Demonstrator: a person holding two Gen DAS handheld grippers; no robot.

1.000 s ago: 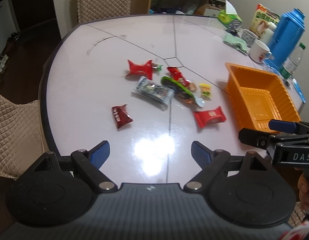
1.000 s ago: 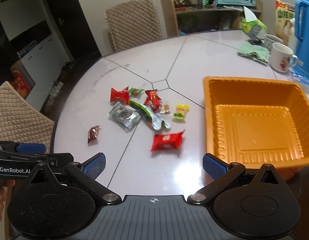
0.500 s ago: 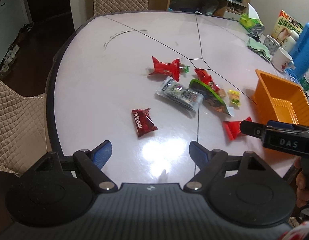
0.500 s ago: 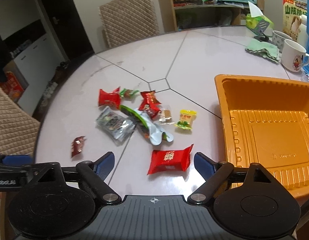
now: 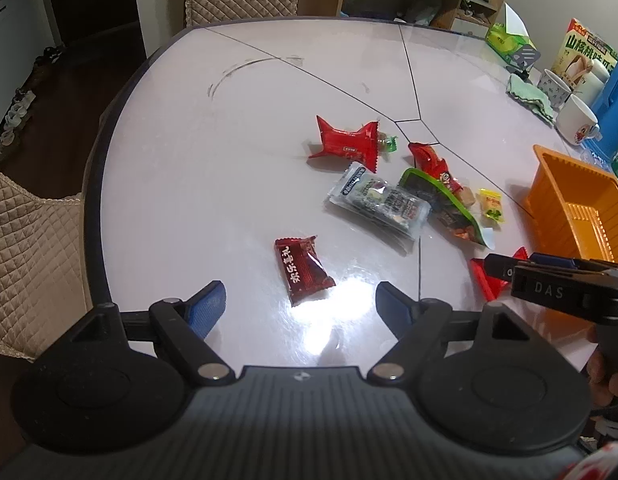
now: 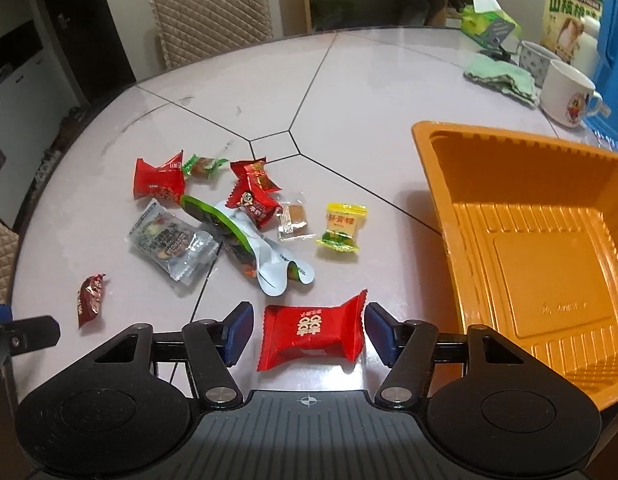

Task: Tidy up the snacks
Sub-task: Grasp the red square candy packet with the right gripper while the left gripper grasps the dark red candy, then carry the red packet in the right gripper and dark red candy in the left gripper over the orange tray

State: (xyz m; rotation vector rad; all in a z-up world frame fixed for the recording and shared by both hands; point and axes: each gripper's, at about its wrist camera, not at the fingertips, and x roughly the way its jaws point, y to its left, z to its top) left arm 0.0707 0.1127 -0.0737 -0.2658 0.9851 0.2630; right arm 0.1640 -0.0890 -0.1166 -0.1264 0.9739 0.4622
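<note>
A red snack packet with gold characters (image 6: 313, 334) lies flat on the pale counter (image 6: 369, 92), directly between the two blue pads of the right tool (image 6: 309, 330). The jaws have just been closing around it; the right pad sits at the packet's crimped end, the left pad stands a little apart from it, and the packet rests on the counter.

Just to the right of it sits an orange plastic tray (image 6: 437, 184) with ribbed walls.

Beyond the packet, a loose cluster of snacks lies near the middle of the counter: a yellow candy (image 6: 341, 227), a clear-wrapped brown square (image 6: 295, 222), a red packet with a cartoon face (image 6: 253, 196), a long green-edged pouch (image 6: 249, 240), a silvery grey packet (image 6: 173, 242), a red packet with flared ends (image 6: 159, 180) and a small green-ended sweet (image 6: 203, 166).

Apart from the cluster, a small dark red packet (image 5: 303, 270) lies alone. The left tool (image 5: 301, 306) hangs above the counter just short of it, jaws wide, slightly narrowed a moment ago, nothing between them.

At the far right edge stand a white mug (image 6: 569, 94), a folded green cloth (image 6: 501, 78) and a blue jug (image 6: 613, 52).
</note>
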